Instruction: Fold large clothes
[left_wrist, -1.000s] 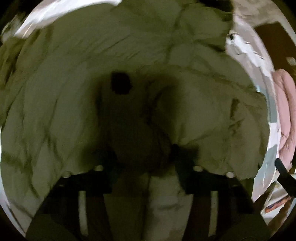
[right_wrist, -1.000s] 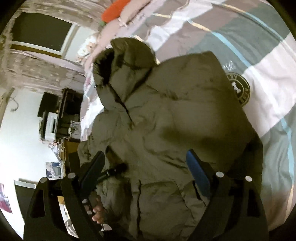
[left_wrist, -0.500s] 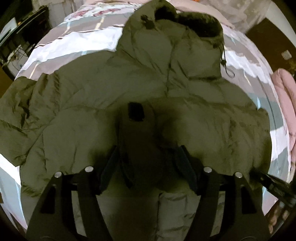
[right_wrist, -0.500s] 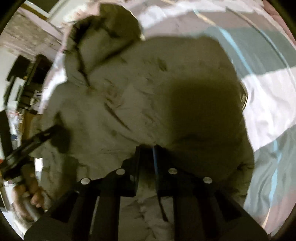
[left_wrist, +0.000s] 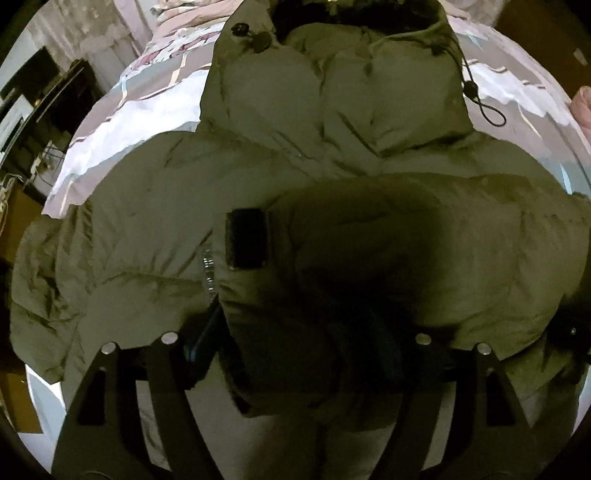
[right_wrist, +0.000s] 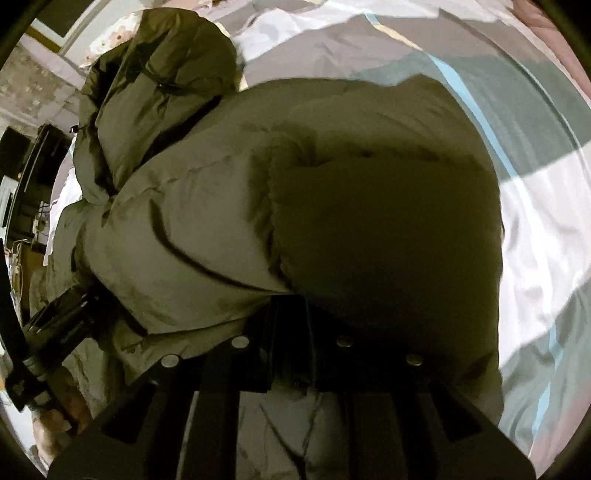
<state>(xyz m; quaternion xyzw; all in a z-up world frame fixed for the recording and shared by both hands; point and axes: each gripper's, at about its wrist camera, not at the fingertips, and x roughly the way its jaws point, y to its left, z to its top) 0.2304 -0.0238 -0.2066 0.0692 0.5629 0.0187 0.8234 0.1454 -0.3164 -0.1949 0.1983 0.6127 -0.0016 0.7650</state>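
Observation:
An olive-green puffer jacket with a hood lies spread on a bed; it also fills the right wrist view. My left gripper is shut on a thick fold of the jacket's lower part, with fabric bulging between its jaws. A black patch sits on that lifted fold. My right gripper is shut on the jacket's hem and holds a dark lifted fold over the body. The fingertips of both are hidden in fabric.
The bed cover is striped white, grey and teal. Dark furniture stands at the left beyond the bed. The left gripper's body and the hand holding it show at the lower left of the right wrist view.
The right gripper went from open to shut on the hem. Both grippers have lifted the jacket's lower part and pulled back, so the hood and more bed now show.

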